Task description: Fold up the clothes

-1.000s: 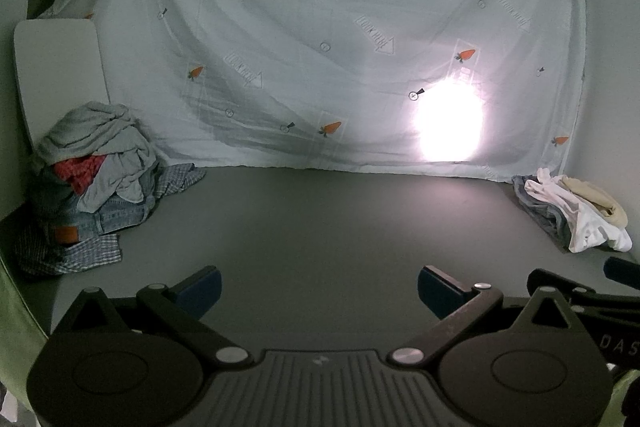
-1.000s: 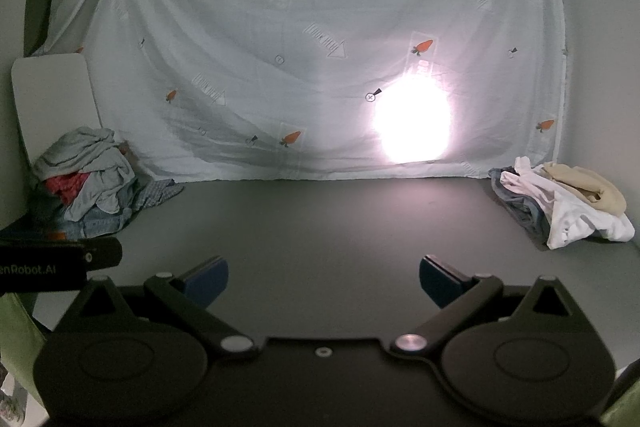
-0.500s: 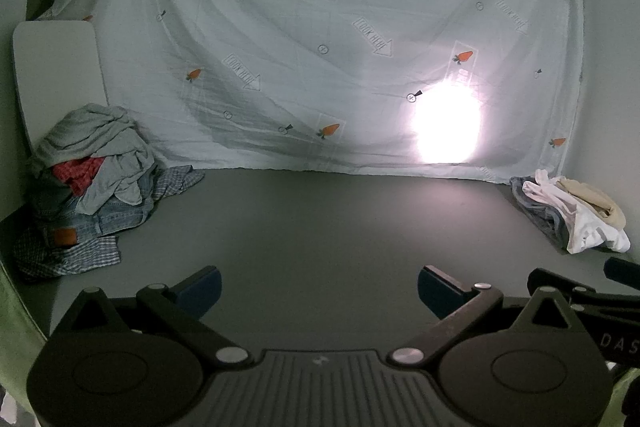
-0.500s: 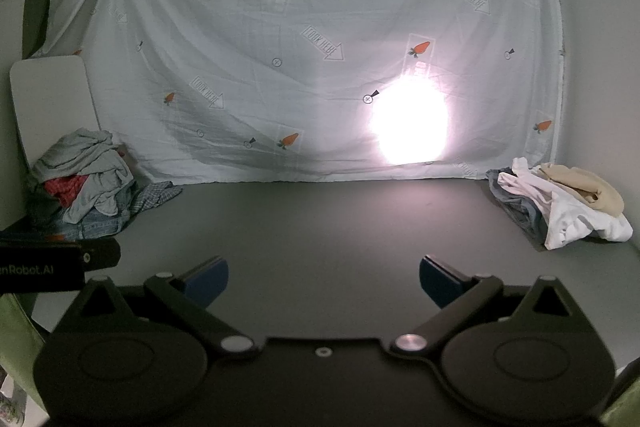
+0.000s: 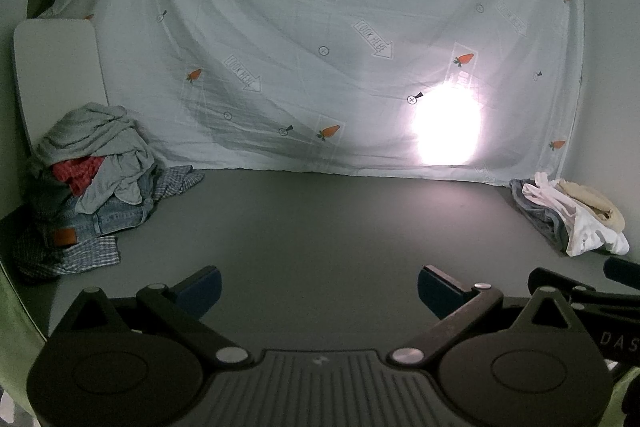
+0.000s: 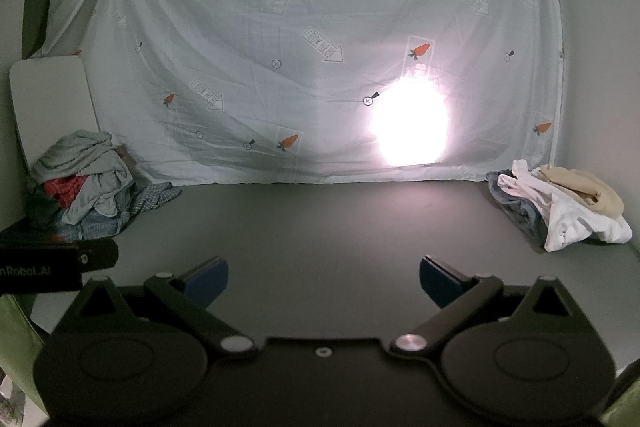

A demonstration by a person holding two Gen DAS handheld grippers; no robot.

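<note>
- Claws: left claw [image 5: 319, 289] spread wide w/ nothing between its blue pads; it hangs over bare middle of the surface [image 5: 320, 227]; right claw [image 6: 324, 281] also spread wide, holding nothing, over the same bare stretch
- Left claw's body pokes into the right wrist view at far left edge, w/ partial white lettering; right claw's black linkage shows at far right edge of the left wrist view, so the two sit side by side, apart
- Messy clothes pile [image 5: 92, 171] in far-left corner of the surface: grey garment on top, red-patterned piece under it, blue jeans w/ brown patch below, checked shirt spilling out to front & right; same pile [image 6: 88, 183] seen from right wrist cam; well apart from both claws
- Smaller clothes stack [image 5: 568, 215] in far-right corner: grey-blue item at bottom, white garment over it, beige one on top; also at [image 6: 560, 207]; not touching either claw
- White board [image 5: 56, 79] stands upright behind the left pile, against the wall
- Backdrop sheet [image 5: 320, 47] hangs behind the surface: pale, w/ carrot prints & "LOOK HERE" arrows; bright glare spot [image 5: 446, 127] low on its right half; sheet's lower hem meets back edge of the surface
</note>
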